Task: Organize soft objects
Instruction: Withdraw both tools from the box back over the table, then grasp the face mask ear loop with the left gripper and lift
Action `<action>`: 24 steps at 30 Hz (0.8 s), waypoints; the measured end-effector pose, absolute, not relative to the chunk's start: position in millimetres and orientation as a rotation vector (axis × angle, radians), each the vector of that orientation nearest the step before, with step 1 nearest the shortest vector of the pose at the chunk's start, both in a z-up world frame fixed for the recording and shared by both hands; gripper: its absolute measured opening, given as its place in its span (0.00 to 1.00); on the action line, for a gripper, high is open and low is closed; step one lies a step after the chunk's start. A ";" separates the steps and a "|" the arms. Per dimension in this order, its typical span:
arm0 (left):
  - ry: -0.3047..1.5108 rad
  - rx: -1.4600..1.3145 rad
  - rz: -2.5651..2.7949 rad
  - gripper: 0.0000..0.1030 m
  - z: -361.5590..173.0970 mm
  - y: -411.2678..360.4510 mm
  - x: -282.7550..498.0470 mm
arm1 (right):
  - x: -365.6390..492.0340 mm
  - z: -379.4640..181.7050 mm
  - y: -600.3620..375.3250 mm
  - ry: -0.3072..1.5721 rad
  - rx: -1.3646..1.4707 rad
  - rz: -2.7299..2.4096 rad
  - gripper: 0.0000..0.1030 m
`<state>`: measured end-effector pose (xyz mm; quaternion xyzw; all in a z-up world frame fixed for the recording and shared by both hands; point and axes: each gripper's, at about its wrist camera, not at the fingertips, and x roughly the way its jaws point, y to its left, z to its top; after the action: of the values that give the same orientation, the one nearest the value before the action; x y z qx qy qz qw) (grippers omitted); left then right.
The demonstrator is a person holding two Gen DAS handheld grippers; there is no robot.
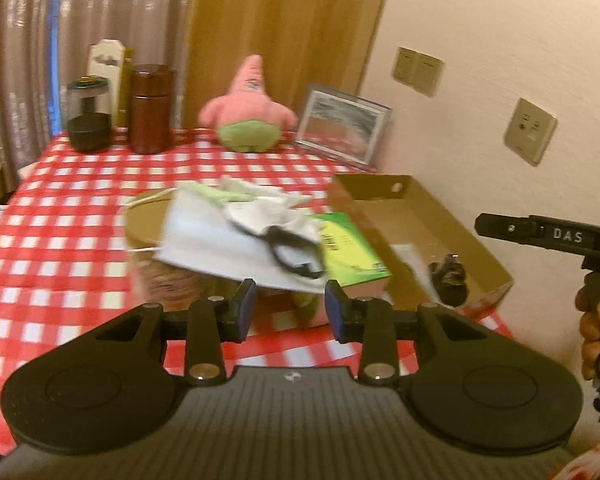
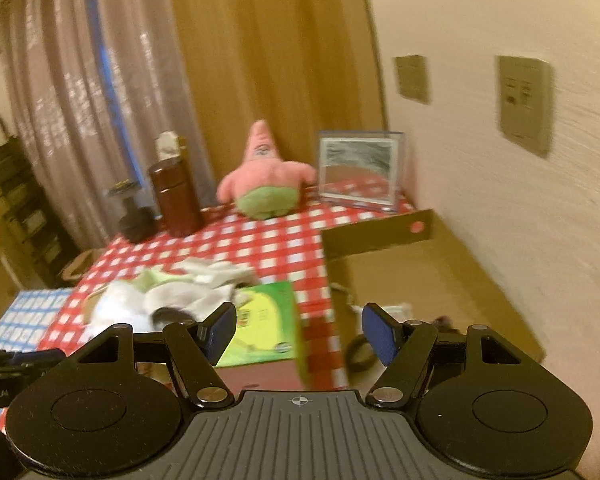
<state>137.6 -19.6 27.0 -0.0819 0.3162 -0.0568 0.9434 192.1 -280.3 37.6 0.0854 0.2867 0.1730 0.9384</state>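
Blue pads line both jaws of the left hand-held gripper (image 1: 290, 307); the jaws stand partly apart with nothing between them, hovering over the near edge of the tabletop (image 1: 80, 200). The right hand-held gripper (image 2: 299, 330) is open wider — also empty — and sits above the gap between a green box (image 2: 264, 320) and a cardboard tray (image 2: 440, 264).

Just beyond the left jaws lies a heap of soft items: a white face mask (image 1: 204, 236) with ear loops, and on it a pile of white socks (image 1: 260, 208), one with a dark band. The heap rests mid-tabletop, partly over a round tan mat (image 1: 144, 220) and touching the green box at its right.

The cardboard tray occupies the right edge of the tabletop, against the wall; a dark, soft-looking bundle (image 1: 448, 278) lies inside near its front — too blurred to identify.

At the far edge sit a pink starfish plush (image 1: 248, 108), a brown canister (image 1: 150, 110), and a clear picture frame (image 1: 344, 126) at the far right corner.
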 end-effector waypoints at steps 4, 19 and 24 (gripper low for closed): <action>0.630 -0.180 -0.068 0.33 29.1 3.0 122.8 | 189.5 39.1 -252.8 0.594 0.146 0.397 0.67; 0.623 -0.166 -0.028 0.39 26.5 37.2 131.5 | 215.0 31.1 -192.2 0.623 0.078 0.508 0.68; 0.649 -0.148 -0.039 0.39 13.2 38.4 147.2 | 234.5 19.6 -179.8 0.633 0.013 0.526 0.68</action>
<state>147.2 38.4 13.2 -0.0726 0.3185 -0.0192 0.9450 234.5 -179.8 19.6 0.0065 0.3076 0.2557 0.9165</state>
